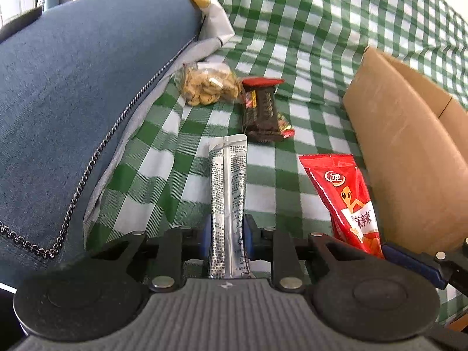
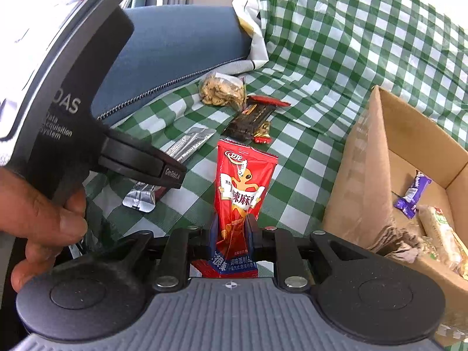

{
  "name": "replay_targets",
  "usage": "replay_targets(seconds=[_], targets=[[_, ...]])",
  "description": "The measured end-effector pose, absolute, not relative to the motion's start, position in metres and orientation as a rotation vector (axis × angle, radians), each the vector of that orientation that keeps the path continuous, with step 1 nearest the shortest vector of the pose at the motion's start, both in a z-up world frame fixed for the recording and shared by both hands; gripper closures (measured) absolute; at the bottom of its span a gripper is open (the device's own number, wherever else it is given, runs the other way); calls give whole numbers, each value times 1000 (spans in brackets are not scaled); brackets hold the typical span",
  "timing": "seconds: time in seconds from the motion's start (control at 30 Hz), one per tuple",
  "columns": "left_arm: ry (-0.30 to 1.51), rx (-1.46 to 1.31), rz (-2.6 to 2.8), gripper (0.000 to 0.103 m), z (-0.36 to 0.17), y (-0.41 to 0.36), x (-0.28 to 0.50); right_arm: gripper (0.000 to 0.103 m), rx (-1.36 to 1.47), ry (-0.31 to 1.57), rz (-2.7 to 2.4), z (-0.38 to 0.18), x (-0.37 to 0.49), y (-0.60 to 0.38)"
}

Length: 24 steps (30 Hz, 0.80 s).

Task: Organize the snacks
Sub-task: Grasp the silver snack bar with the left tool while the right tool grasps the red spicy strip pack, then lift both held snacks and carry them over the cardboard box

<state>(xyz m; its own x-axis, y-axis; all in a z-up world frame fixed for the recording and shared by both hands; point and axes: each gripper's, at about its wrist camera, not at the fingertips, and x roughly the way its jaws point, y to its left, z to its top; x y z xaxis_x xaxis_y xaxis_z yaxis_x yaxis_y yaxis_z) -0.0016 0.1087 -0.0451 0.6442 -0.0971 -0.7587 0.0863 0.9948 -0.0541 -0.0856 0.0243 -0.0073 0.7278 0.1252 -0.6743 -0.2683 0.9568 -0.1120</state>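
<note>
My left gripper (image 1: 227, 228) is shut on a silver stick packet (image 1: 228, 181), which points away over the green checked cloth. My right gripper (image 2: 232, 229) is shut on a red snack packet (image 2: 241, 187) with an orange cartoon figure; that packet also shows in the left wrist view (image 1: 345, 199). The silver packet shows in the right wrist view (image 2: 187, 146) under the left gripper's body. A clear bag of peanuts (image 1: 207, 86) and a dark chocolate-biscuit packet (image 1: 261, 111) lie farther back on the cloth. The open cardboard box (image 2: 365, 158) stands to the right.
The box holds a purple wrapper (image 2: 412, 194), a pale bar (image 2: 441, 239) and crumpled brown paper (image 2: 400, 238). A blue cushion with a zip (image 1: 87, 87) fills the left. A white bag (image 1: 216, 17) lies behind it. The checked cloth (image 1: 307, 29) covers the seat and back.
</note>
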Motion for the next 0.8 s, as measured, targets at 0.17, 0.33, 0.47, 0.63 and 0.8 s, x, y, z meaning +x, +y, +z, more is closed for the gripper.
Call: replay_targets(seconds=[0.17, 0.33, 0.47, 0.63, 0.8], targets=[[803, -50, -112, 81, -33, 110, -8, 82, -198, 680, 213, 2, -89, 22], [742, -79, -103, 81, -22, 113, -14, 82, -179, 611, 216, 15, -95, 20], [698, -101, -88, 81, -12, 117, -18, 82, -166, 545, 215, 26, -101, 18], [643, -89, -71, 81, 5, 117, -25, 82, -140, 471, 203, 40, -105, 8], [603, -60, -59, 81, 27, 110, -33, 82, -112, 408, 189, 52, -107, -5]])
